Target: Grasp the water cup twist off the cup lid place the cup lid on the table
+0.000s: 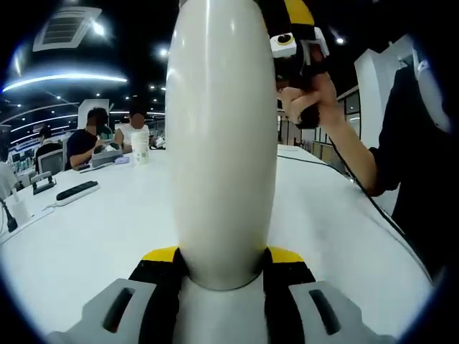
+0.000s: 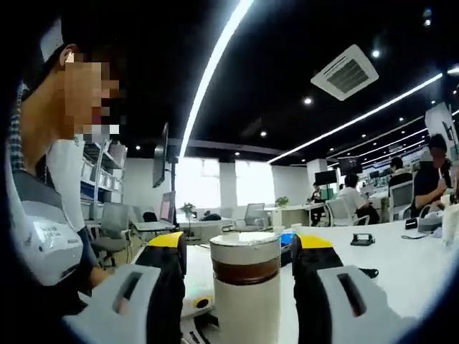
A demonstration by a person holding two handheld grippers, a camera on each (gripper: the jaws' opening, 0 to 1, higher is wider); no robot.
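Note:
A tall white water cup (image 1: 219, 143) stands upright in the left gripper view, and my left gripper (image 1: 222, 258) is shut on its lower body, its yellow-tipped jaws pressing both sides. In the right gripper view the cup's upper part (image 2: 246, 308) carries a white lid (image 2: 245, 247) above a brown band (image 2: 246, 272). My right gripper (image 2: 240, 247) is open, with one jaw on each side of the lid and a small gap at each. In the left gripper view the right gripper (image 1: 297, 36) shows beside the cup's top, held by a hand (image 1: 312, 93).
A wide white table (image 1: 86, 229) lies under the cup. A black and white bar (image 1: 75, 192) lies at its left, and a paper cup (image 1: 140, 150) stands farther back near seated people. The person's dark-sleeved arm (image 1: 401, 143) is on the right. A small black item (image 2: 362, 240) sits on the table.

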